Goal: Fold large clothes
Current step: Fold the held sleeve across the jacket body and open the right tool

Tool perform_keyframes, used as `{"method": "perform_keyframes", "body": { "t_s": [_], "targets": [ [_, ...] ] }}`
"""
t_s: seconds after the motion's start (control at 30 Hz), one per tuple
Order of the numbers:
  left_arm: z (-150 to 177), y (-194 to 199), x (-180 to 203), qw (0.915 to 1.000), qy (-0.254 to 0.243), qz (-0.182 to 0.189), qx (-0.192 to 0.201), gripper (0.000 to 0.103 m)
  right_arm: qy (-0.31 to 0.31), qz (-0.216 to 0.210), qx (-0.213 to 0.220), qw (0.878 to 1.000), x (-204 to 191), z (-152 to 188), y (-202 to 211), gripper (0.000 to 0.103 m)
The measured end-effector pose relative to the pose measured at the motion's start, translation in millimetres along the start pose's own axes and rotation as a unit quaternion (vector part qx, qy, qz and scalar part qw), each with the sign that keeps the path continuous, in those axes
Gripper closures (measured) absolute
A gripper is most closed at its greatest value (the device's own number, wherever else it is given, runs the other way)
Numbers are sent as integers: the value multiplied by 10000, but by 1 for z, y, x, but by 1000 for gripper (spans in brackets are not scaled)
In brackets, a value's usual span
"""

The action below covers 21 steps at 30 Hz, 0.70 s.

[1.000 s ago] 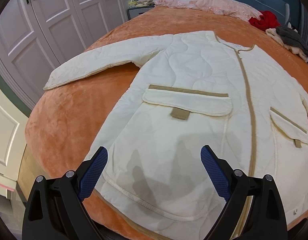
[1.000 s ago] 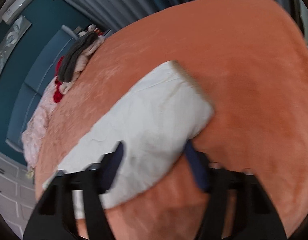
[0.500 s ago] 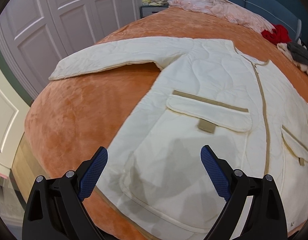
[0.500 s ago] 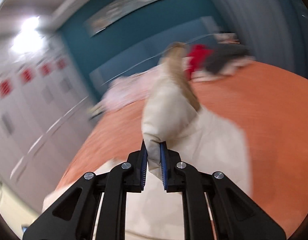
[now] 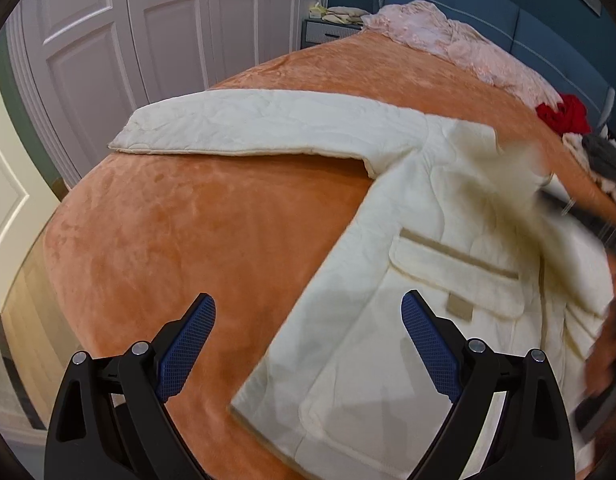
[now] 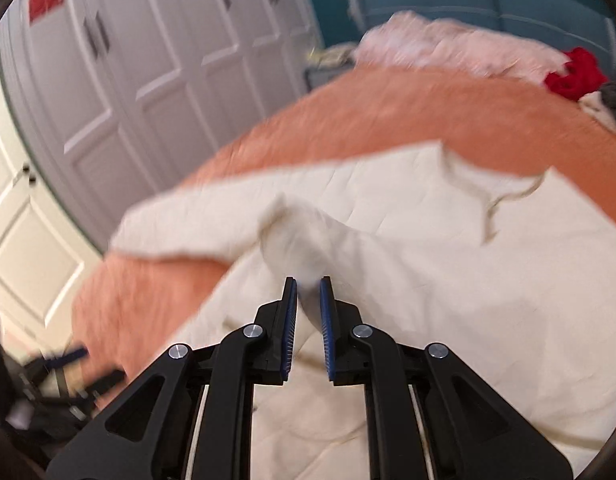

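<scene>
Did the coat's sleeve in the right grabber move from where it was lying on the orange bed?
Yes. The right gripper is clamped on the sleeve and has carried it off the orange blanket, across the cream quilted coat, toward the white wardrobe doors.

Orange bedspread (image 5: 196, 232), white wardrobe doors (image 5: 156, 28), pink blanket (image 5: 447, 40), red cloth (image 5: 565, 114).

Cream quilted jacket (image 5: 407, 240) with tan trim; plain orange bedspread (image 5: 188, 240); red garment (image 5: 563, 114); white wardrobe doors (image 5: 148, 32).
</scene>
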<state>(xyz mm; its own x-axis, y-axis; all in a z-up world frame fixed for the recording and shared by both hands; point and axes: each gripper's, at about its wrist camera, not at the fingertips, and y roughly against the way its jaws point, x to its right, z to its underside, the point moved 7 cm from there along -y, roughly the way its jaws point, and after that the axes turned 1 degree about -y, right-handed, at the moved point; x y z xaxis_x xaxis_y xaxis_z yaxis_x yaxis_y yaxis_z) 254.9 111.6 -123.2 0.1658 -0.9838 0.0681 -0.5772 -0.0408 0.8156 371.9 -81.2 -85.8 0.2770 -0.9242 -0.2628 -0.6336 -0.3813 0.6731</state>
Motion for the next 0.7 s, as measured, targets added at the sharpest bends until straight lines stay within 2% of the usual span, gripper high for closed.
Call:
{"method": "perform_keyframes", "body": {
  "t_s": [0.03, 0.07, 0.1, 0.17, 0.2, 0.3, 0.4, 0.47, 0.57, 0.63, 0.7],
  "targets": [
    [-4, -2, 1, 9999, 59, 106, -1, 11, 78, 16, -109, 9999, -4, 10, -6, 88],
    [-7, -3, 4, 9995, 138, 266, -13, 11, 120, 11, -184, 9998, -4, 22, -7, 82],
    [-11, -5, 6, 9989, 212, 410, -27, 11, 139, 3, -240, 9996, -4, 30, -9, 68],
    [-19, -10, 17, 9953, 422, 870, -87, 11, 22, -59, -106, 9999, -5, 41, -1, 53],
    [-22, -13, 24, 9929, 516, 1061, -141, 11, -88, -79, 16, 9999, -2, 44, 9, 50],
    [-32, -25, 54, 9810, 792, 1728, -376, 11, -633, 68, 260, 9976, 28, 56, 43, 48],
    [-34, -41, 87, 9701, 973, 2128, -650, 11, -1470, 386, 454, 9873, 89, 70, 80, 44],
    [-34, -55, 103, 9670, 1033, 2186, -807, 11, -2056, 637, 547, 9750, 131, 86, 102, 42],
    [-37, -78, 118, 9692, 1087, 2005, -931, 12, -2802, 1014, 651, 9523, 191, 115, 132, 41],
    [-37, -90, 123, 9627, 1311, 2106, -1080, 14, -3135, 1127, 754, 9399, 220, 128, 145, 41],
    [-41, -92, 126, 9598, 1457, 2149, -1069, 32, -3388, 1170, 878, 9294, 241, 131, 153, 41]
  ]
}}
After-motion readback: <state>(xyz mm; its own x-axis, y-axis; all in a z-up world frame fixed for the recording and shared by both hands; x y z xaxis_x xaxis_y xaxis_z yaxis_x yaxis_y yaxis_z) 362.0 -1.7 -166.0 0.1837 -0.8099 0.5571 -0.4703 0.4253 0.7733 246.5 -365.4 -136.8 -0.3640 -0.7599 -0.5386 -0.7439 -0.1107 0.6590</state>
